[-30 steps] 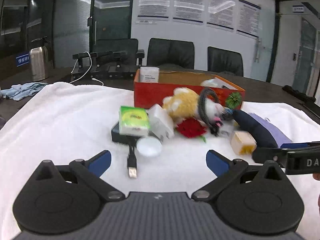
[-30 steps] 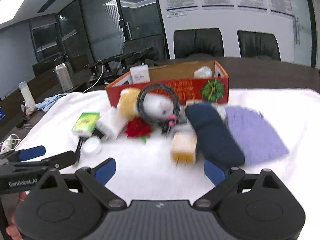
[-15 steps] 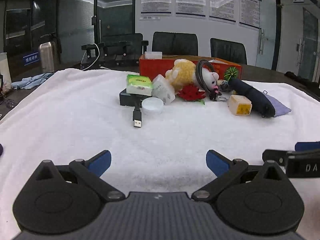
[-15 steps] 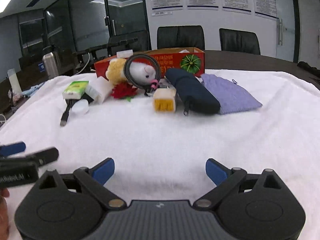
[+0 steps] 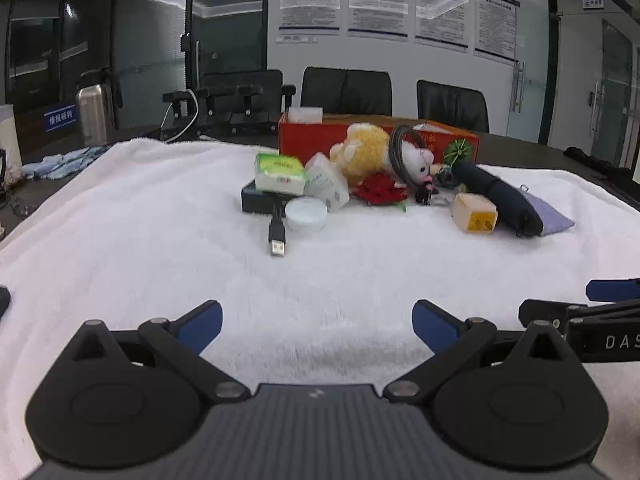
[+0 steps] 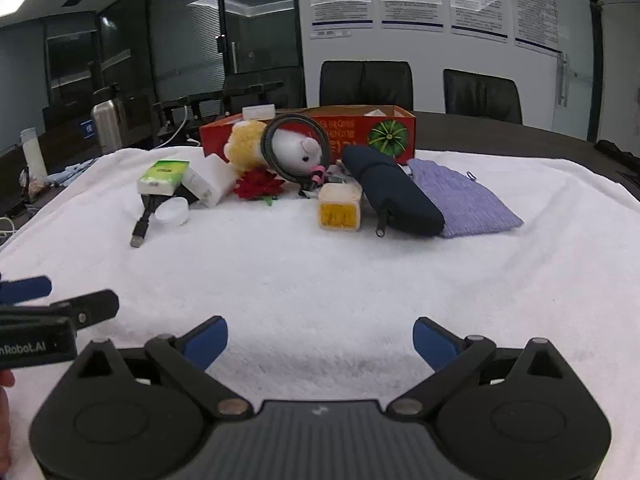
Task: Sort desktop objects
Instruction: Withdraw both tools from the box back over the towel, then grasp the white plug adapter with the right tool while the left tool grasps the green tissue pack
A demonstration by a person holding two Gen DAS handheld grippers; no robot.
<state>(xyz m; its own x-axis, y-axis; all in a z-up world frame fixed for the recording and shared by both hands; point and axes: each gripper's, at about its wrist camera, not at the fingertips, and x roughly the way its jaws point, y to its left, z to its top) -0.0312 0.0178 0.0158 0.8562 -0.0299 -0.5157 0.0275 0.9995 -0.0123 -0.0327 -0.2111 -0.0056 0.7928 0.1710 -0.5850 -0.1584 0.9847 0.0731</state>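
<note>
A pile of small objects lies on a white towel (image 5: 160, 240) in front of a red cardboard box (image 5: 304, 136): a green tissue pack (image 5: 280, 172), a black box with a USB cable (image 5: 277, 236), a white lid (image 5: 306, 213), a plush toy (image 5: 372, 156) ringed by a coiled cable (image 6: 296, 152), a red flower (image 6: 258, 185), a yellow cube (image 6: 339, 213), a dark pouch (image 6: 394, 196) and a purple bag (image 6: 464, 200). My left gripper (image 5: 316, 326) and right gripper (image 6: 320, 342) both stand open and empty, low over the near towel, well short of the pile.
A steel flask (image 5: 94, 110) and a blue cloth (image 5: 60, 162) sit at the far left off the towel. Black chairs (image 5: 346, 90) stand behind the dark table. The right gripper's fingers (image 5: 612, 290) show at the left view's right edge.
Both grippers have pulled back from the pile and dropped lower over the towel, so the objects now look farther away. Nothing was taken hold of; both stay open.
</note>
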